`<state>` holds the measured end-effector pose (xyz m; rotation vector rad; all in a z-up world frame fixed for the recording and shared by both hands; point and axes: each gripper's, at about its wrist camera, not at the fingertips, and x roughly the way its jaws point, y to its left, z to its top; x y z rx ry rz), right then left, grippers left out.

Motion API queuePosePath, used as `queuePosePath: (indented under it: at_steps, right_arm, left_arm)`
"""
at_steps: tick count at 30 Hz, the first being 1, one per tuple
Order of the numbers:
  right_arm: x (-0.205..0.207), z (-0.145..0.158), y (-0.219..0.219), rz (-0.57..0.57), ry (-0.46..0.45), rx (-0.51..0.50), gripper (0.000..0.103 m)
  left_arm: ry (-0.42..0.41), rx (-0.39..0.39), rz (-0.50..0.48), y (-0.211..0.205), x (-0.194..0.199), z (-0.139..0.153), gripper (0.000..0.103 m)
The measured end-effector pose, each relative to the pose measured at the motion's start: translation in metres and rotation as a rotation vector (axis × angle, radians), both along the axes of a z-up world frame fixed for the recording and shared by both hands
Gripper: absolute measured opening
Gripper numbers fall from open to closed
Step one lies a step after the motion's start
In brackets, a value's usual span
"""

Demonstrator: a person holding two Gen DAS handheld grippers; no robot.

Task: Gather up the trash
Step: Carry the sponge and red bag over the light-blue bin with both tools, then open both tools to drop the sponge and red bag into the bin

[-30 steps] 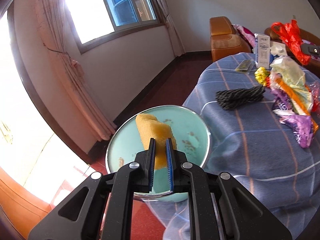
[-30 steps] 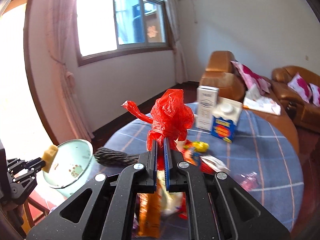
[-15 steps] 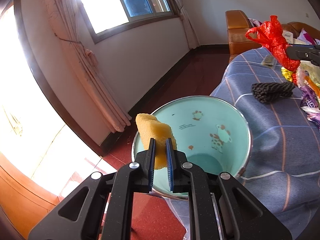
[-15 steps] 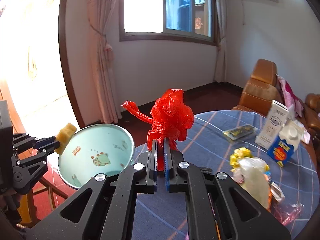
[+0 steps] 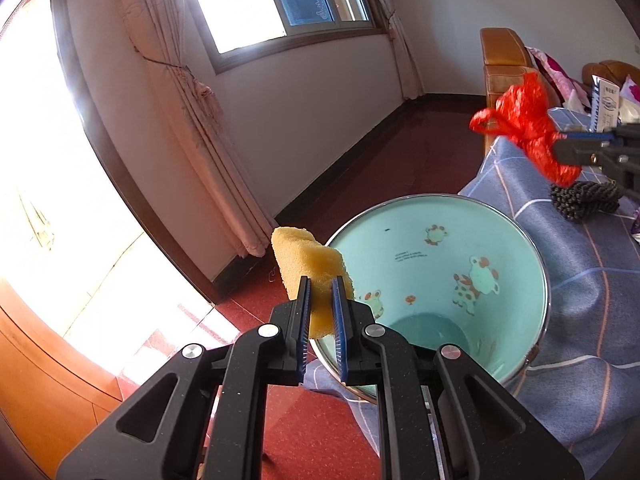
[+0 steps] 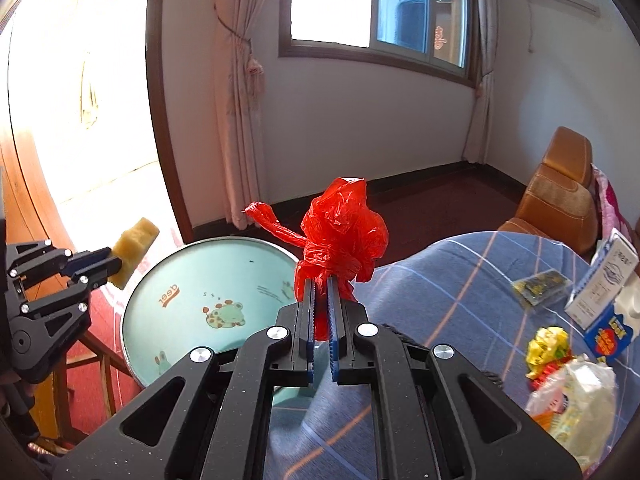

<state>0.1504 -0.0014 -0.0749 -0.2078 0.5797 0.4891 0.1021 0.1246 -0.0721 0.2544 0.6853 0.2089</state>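
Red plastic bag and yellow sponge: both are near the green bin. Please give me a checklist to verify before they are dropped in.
1. Right hand-held gripper shut on the red plastic bag: ok.
2. Left hand-held gripper shut on the yellow sponge: ok.
3. Green bin mouth open and unobstructed: ok.
4. Bag above the bin opening: cannot tell; it appears near the table-side rim.
5. Sponge above the opening: not ok; the right wrist view shows it outside the rim.
6. Bin standing steady beside the table: cannot tell.
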Motion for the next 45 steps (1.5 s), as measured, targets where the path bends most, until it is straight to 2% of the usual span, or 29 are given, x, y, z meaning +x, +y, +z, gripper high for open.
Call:
queuePosePath:
  at_steps: [9, 22, 31, 33, 35, 36, 38, 42, 44, 45]
  right_arm:
    - [0.007, -0.014, 0.018, 0.036, 0.043, -0.018, 0.006]
    - [0.005, -0.016, 0.026, 0.050, 0.046, -0.030, 0.006]
    - [0.002, -0.019, 0.032, 0.088, 0.061, -0.038, 0.009]
    - [0.002, -0.020, 0.031, 0.087, 0.063, -0.031, 0.014]
    - [0.002, -0.022, 0.029, 0.075, 0.068, -0.025, 0.023]
    - [0.003, -0.022, 0.028, 0.071, 0.070, -0.022, 0.025]
    - [0.003, -0.022, 0.027, 0.064, 0.073, -0.018, 0.033]
    - [0.002, -0.021, 0.024, 0.046, 0.069, -0.020, 0.034]
    - [0.002, -0.019, 0.019, 0.026, 0.065, -0.022, 0.035]
    - [0.002, -0.018, 0.015, 0.011, 0.066, -0.019, 0.035]
  left_arm:
    - [0.007, -0.017, 0.010, 0.007, 0.004, -0.003, 0.011]
    - [0.010, -0.029, -0.001, 0.004, 0.003, -0.001, 0.011]
    - [0.007, -0.057, -0.053, -0.006, 0.001, -0.002, 0.014]
    - [0.003, -0.060, -0.070, -0.008, 0.000, -0.001, 0.017]
    - [-0.012, -0.059, -0.076, -0.010, -0.002, 0.000, 0.041]
    - [-0.023, -0.056, -0.077, -0.011, -0.003, 0.001, 0.047]
    - [-0.029, -0.056, -0.091, -0.013, -0.003, 0.001, 0.048]
    - [-0.030, -0.060, -0.089, -0.015, -0.004, 0.002, 0.050]
    - [-0.040, -0.058, -0.075, -0.013, -0.005, 0.004, 0.059]
    - [-0.046, -0.059, -0.070, -0.011, -0.006, 0.004, 0.060]
